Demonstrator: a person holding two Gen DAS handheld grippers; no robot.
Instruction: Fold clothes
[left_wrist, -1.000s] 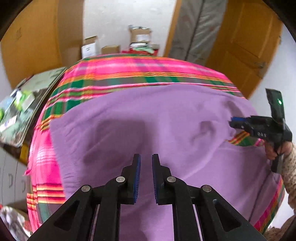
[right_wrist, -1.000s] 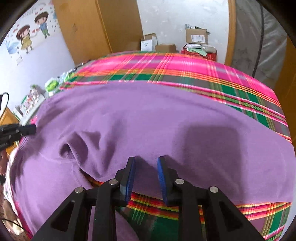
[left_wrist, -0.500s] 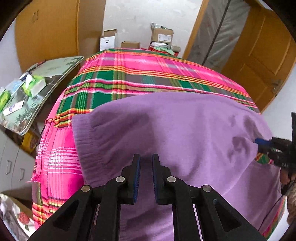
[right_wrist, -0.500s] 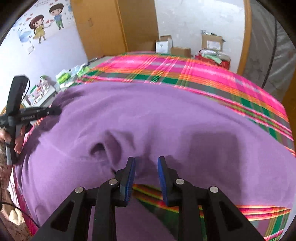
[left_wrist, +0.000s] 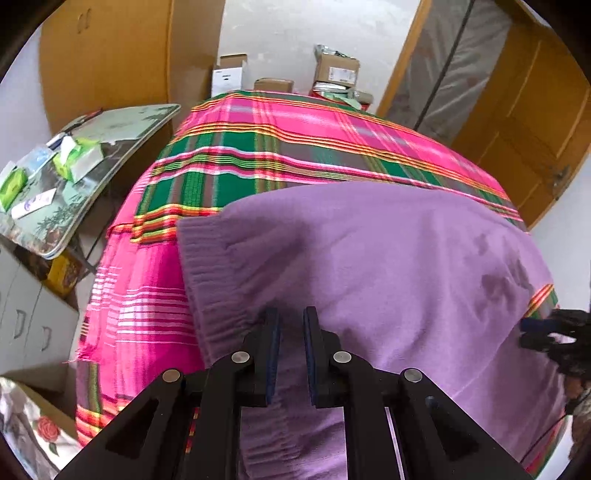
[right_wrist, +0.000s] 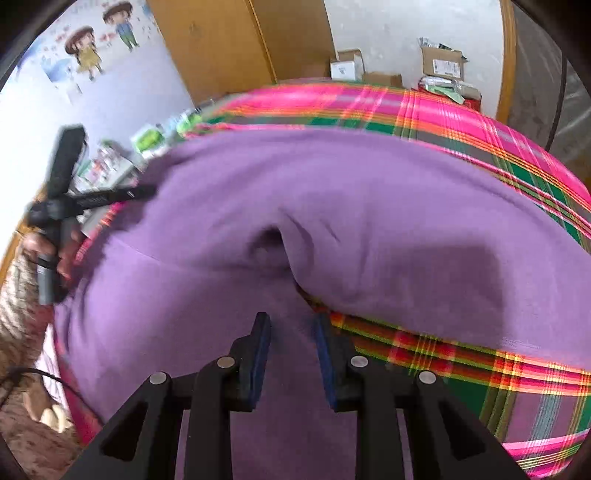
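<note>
A purple sweater lies spread on a bed with a pink and green plaid cover. Its ribbed hem faces left in the left wrist view. My left gripper hovers just above the sweater near the hem, jaws slightly apart, nothing between them. In the right wrist view the sweater shows a crease where sleeve meets body. My right gripper is open above the sleeve cloth, empty. Each gripper shows in the other's view, the right one and the left one.
A folding table with small boxes stands left of the bed. Cardboard boxes sit beyond the far end. A wooden wardrobe and a wooden door flank the room. White drawers stand at lower left.
Both grippers have pulled back toward the near side of the bed. The left view now shows the sweater's hem and more plaid cover; the right gripper has opened a little wider.
</note>
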